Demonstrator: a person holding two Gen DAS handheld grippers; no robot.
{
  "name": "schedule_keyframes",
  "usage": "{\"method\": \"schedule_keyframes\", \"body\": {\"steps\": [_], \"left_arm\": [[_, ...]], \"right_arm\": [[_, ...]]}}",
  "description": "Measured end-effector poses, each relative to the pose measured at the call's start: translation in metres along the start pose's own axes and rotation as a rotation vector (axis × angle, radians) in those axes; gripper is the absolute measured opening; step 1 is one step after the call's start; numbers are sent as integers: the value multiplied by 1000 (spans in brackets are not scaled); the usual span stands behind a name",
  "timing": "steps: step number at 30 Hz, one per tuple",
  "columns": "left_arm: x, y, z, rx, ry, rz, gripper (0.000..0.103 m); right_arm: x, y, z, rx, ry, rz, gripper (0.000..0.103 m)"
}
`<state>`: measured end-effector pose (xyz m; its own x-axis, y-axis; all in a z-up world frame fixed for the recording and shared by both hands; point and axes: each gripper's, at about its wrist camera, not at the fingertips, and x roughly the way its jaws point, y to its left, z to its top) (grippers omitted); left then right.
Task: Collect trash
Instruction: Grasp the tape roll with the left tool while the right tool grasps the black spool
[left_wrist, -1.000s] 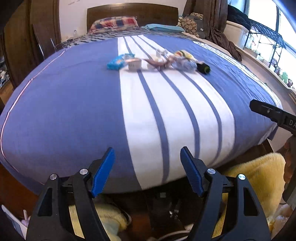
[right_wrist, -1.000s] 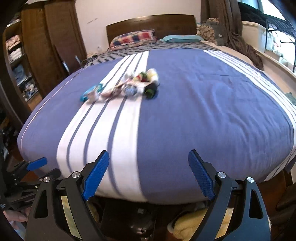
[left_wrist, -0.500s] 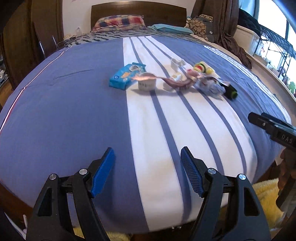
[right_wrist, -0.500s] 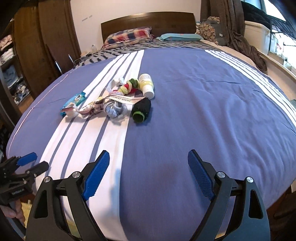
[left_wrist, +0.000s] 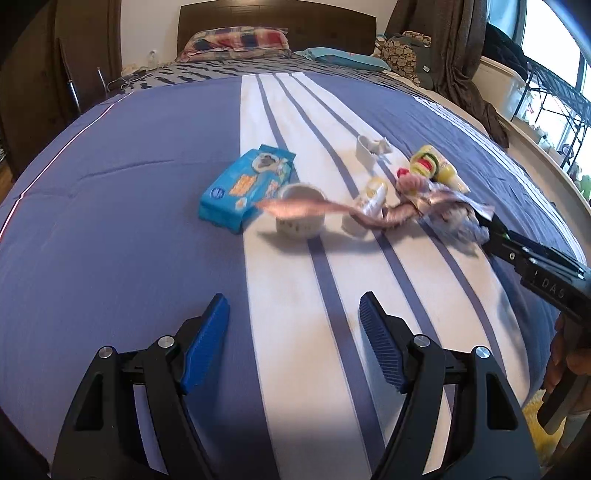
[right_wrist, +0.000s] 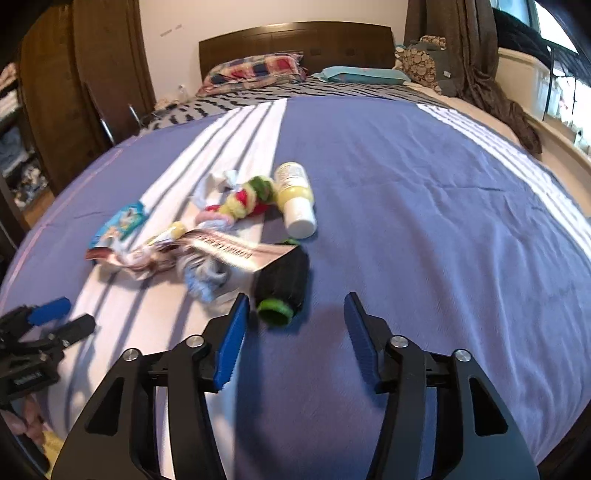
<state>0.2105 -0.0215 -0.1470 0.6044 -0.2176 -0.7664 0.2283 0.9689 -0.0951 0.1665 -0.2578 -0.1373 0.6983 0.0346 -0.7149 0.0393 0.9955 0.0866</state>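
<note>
A heap of trash lies on the blue-and-white striped bedspread (left_wrist: 110, 206). In the left wrist view I see a blue wipes pack (left_wrist: 246, 186), a small white cup (left_wrist: 300, 218), a crumpled wrapper strip (left_wrist: 332, 210) and a yellow bottle (left_wrist: 441, 168). In the right wrist view I see a black roll with a green end (right_wrist: 282, 286), the yellow bottle (right_wrist: 295, 199) and a printed wrapper (right_wrist: 229, 253). My left gripper (left_wrist: 293, 332) is open, short of the cup. My right gripper (right_wrist: 295, 332) is open, just short of the black roll.
Pillows (right_wrist: 255, 70) and a wooden headboard (right_wrist: 295, 40) are at the far end of the bed. A dark wardrobe (right_wrist: 74, 74) stands on the left. Curtains (left_wrist: 454, 44) and a window ledge (right_wrist: 554, 147) run along the right.
Both grippers have moved forward over the bed toward the trash heap, which now looks much nearer. The right gripper's jaws have narrowed somewhat.
</note>
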Motion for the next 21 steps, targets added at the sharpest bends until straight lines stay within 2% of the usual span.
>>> {"method": "schedule_keyframes", "body": {"steps": [7, 13, 21], "left_arm": [[22, -4, 22, 18, -6, -5, 53], [37, -2, 39, 9, -6, -22, 31], [21, -1, 31, -2, -21, -38, 30]], "right_arm": [[9, -6, 5, -6, -10, -19, 38], [12, -7, 7, -16, -15, -11, 27], [1, -3, -1, -44, -18, -13, 27]]}}
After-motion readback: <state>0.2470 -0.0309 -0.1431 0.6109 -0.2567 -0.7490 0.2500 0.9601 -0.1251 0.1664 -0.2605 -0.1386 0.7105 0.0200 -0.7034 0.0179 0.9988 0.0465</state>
